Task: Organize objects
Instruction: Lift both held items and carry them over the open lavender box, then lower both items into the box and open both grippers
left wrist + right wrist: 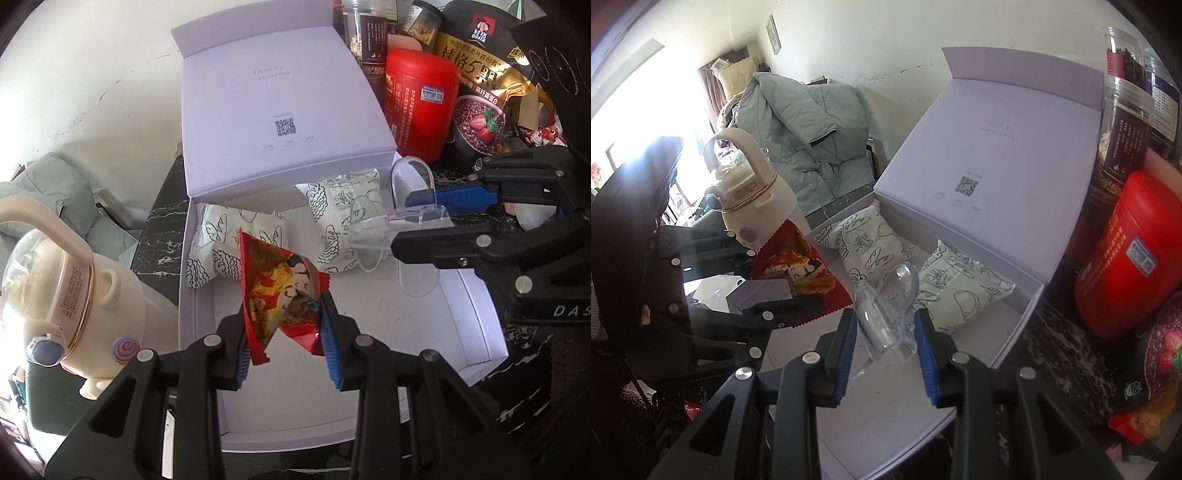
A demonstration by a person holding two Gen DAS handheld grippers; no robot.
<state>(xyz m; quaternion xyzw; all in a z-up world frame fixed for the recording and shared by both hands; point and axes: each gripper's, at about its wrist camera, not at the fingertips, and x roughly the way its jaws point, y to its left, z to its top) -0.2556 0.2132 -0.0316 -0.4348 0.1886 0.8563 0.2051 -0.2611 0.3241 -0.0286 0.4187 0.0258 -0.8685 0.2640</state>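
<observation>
An open white gift box (476, 325) (1015, 325) lies on the dark marble table with its lid standing up behind it. Two white snack packets printed with line drawings (343, 218) (871, 247) lie at its far end. My left gripper (286, 328) is shut on a red snack packet (280, 291) (798, 269), held over the box floor. My right gripper (886, 332) (417, 218) is shut on a clear plastic piece (886, 314) (380, 229), also above the box, to the right of the red packet.
A cream kettle (55, 295) (753, 199) stands left of the box. A red canister (421, 103) (1126, 258), dark jars (1123, 122) and an oats bag (476, 85) crowd the right side. A grey-green jacket (805, 129) hangs behind.
</observation>
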